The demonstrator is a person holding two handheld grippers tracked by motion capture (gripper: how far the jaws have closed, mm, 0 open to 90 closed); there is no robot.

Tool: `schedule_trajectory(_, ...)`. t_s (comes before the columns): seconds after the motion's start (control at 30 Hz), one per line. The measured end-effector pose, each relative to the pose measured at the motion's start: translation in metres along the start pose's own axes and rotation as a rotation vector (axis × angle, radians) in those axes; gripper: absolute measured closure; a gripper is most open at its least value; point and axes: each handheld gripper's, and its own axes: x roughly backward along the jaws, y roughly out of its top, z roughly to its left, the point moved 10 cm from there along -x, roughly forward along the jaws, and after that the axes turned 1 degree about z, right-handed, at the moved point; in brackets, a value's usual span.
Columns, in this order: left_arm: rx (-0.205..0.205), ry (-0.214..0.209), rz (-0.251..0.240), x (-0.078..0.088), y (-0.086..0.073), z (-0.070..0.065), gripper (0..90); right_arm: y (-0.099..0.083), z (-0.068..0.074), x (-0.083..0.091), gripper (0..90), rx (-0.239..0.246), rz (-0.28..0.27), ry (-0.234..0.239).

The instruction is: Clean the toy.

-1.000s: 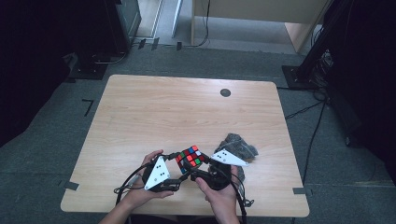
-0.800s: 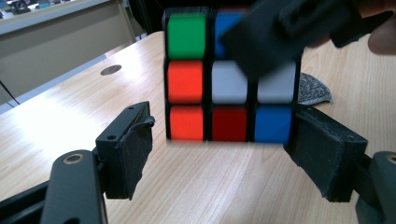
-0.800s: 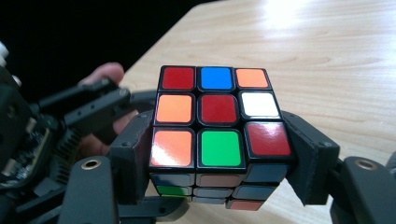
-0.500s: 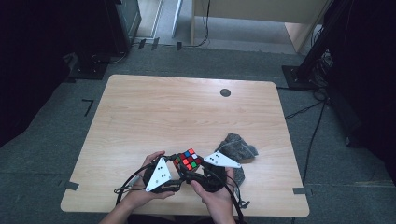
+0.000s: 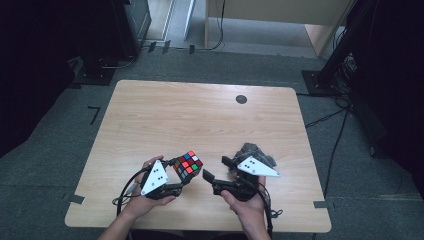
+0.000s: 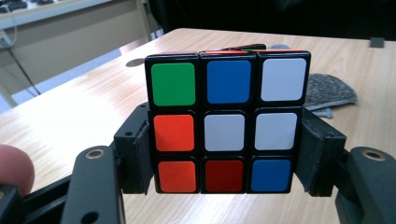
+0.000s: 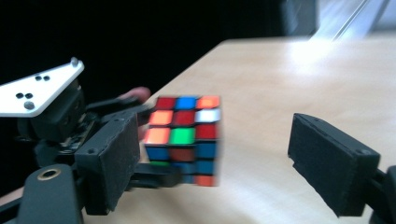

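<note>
The wooden worktop (image 5: 200, 120) stands on a grey floor. The left tongs (image 5: 181, 176) squeeze the colour cube (image 5: 188, 165) and hold it up near the front edge. The right tongs (image 5: 216, 171) have pulled back from the cube since before, and their jaws stand wide apart. A grey cloth (image 5: 255, 152) lies behind the right hand (image 5: 250, 200).

Lab-like recording room: bare wooden table (image 5: 200, 120), grey carpet (image 5: 65, 130), floor cables (image 5: 330, 117), tape marks (image 5: 93, 114).
</note>
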Motion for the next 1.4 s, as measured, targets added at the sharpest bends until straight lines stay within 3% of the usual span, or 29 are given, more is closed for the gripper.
schedule_trajectory(0.07,0.024,0.001,0.001,0.0,-0.004,0.004,34.0,0.001,-0.023,0.005,20.4,0.093,-0.007,-0.126)
schedule_trajectory(0.2,0.028,0.003,0.006,0.001,-0.006,0.007,34.0,-0.02,-0.079,0.006,28.8,0.048,0.067,-0.282)
schedule_trajectory(0.27,0.029,0.001,0.001,0.001,-0.005,0.006,34.0,-0.041,-0.105,0.004,39.8,0.075,0.145,-0.363)
schedule_trajectory(0.3,0.026,0.0,0.001,0.001,-0.005,0.006,34.0,-0.05,-0.114,0.002,41.5,0.081,0.175,-0.384)
schedule_trajectory(0.37,0.025,0.0,0.0,0.001,-0.005,0.006,34.0,-0.067,-0.127,-0.002,42.3,0.033,0.223,-0.383)
schedule_trajectory(0.4,0.027,-0.001,0.0,0.001,-0.005,0.006,34.0,-0.073,-0.133,-0.003,42.1,0.029,0.245,-0.409)
schedule_trajectory(0.5,0.026,-0.003,0.001,0.001,-0.006,0.006,34.0,-0.085,-0.144,-0.005,39.4,0.076,0.289,-0.463)
schedule_trajectory(0.6,0.028,-0.009,0.0,0.001,-0.005,0.005,34.0,-0.089,-0.147,-0.006,40.0,0.101,0.314,-0.477)
schedule_trajectory(0.9,0.023,-0.009,-0.001,0.002,-0.004,0.003,34.0,-0.096,-0.158,-0.005,37.2,0.06,0.314,-0.481)
schedule_trajectory(1.0,0.029,-0.016,-0.003,0.002,-0.003,0.002,34.0,-0.097,-0.16,-0.003,43.2,0.043,0.309,-0.487)
schedule_trajectory(1.27,0.05,-0.025,-0.017,0.004,-0.001,0.002,34.0,-0.095,-0.168,0.007,71.0,-0.006,0.28,-0.479)
schedule_trajectory(1.4,0.051,-0.032,-0.018,0.004,0.0,0.002,34.0,-0.092,-0.163,0.012,76.5,-0.112,0.248,-0.382)
